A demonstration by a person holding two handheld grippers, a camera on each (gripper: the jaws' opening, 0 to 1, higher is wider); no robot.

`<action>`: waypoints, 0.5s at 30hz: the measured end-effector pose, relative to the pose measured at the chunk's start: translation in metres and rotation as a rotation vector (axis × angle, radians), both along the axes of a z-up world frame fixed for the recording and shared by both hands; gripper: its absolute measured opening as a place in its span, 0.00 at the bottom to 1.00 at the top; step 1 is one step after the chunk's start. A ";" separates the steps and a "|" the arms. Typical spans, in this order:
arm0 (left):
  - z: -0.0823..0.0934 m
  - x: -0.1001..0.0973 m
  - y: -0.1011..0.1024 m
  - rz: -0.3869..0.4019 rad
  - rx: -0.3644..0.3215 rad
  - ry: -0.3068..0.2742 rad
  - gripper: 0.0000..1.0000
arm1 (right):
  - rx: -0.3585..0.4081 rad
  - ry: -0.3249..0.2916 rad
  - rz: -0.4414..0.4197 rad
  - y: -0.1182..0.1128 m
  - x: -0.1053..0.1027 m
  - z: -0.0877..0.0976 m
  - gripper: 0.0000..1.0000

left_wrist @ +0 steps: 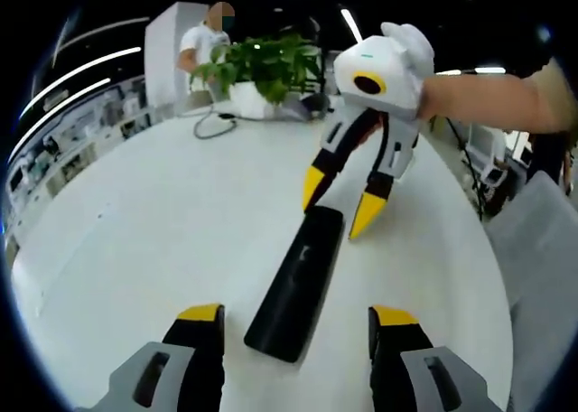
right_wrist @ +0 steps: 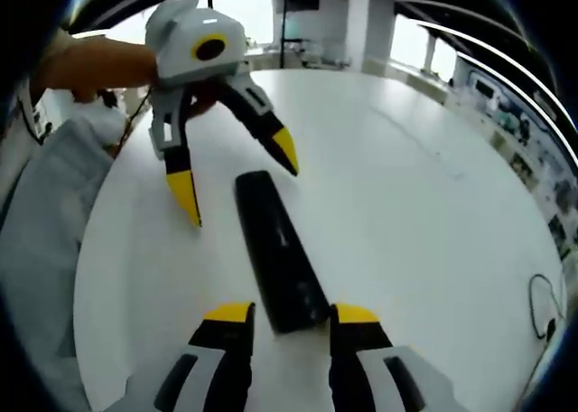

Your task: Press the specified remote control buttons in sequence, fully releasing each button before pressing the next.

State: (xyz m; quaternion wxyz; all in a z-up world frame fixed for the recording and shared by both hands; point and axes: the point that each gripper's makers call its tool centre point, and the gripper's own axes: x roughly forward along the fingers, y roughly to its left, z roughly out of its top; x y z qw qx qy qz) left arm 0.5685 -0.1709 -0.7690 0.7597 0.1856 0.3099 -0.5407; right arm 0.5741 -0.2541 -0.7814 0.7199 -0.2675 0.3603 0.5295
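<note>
— Where is the remote [left_wrist: 298, 281]?

— Flat on the white table [left_wrist: 135, 240], lying between both grippers, one at each end.

— And the tongs?

— The left gripper [left_wrist: 298, 326] and right gripper [right_wrist: 291, 317] both gape, holding nothing. No tip touches a button, so probably pressing remains — the buttons themselves are too blurred to read.
</note>
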 end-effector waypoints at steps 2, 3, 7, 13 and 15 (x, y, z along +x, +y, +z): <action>-0.001 0.000 0.000 -0.003 0.001 0.003 0.63 | 0.001 0.002 0.000 0.000 0.001 -0.001 0.30; -0.002 0.000 0.000 -0.005 0.003 0.005 0.62 | -0.002 0.002 0.002 0.000 0.001 -0.001 0.30; -0.004 -0.001 0.000 -0.008 0.011 0.010 0.59 | -0.001 0.000 0.004 -0.001 0.003 -0.002 0.29; -0.004 -0.001 0.000 -0.006 0.013 0.005 0.53 | -0.001 -0.005 0.006 -0.002 0.005 -0.002 0.27; -0.005 0.000 0.000 -0.007 0.015 0.002 0.52 | -0.004 -0.007 0.008 -0.001 0.004 -0.002 0.26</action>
